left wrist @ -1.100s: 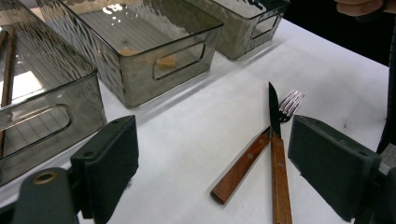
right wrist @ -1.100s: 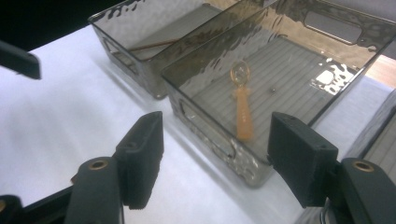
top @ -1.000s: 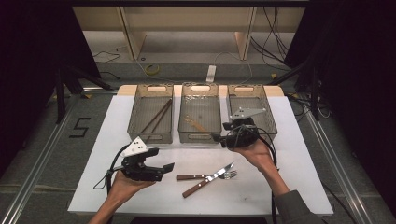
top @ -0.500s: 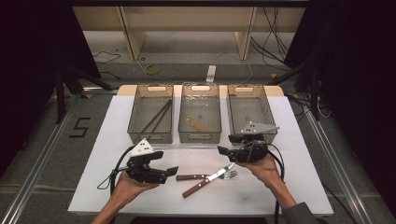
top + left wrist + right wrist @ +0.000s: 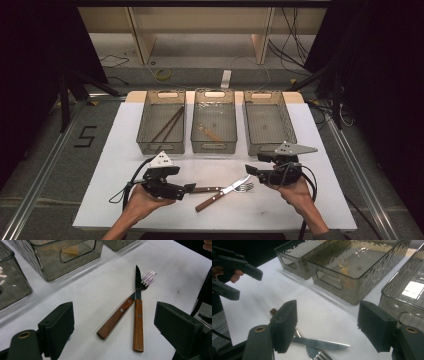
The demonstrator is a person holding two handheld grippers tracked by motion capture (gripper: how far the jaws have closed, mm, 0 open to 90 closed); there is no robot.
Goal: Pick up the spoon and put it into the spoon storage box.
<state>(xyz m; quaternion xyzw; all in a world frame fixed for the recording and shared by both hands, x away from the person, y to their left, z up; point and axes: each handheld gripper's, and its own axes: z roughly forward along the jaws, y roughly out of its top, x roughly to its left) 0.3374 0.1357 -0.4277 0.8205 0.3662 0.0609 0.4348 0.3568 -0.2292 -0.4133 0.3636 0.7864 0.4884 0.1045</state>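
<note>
High view: both grippers, left and right, jaws apart and empty, flank the crossed knife and fork; the next move likely requires closing on one handle.

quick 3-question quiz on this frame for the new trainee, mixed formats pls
1. True or false: the knife and the fork lie apart on the table, not touching.
2. Multiple choice: which bin holds the pair of dark chopsticks? A) left bin B) middle bin C) right bin
3. Fill in: both the left gripper and the right gripper have their jaws ____.

Key
1. False: they cross, the knife blade lying over the fork's neck.
2. A
3. Open, with nothing between them.
</note>
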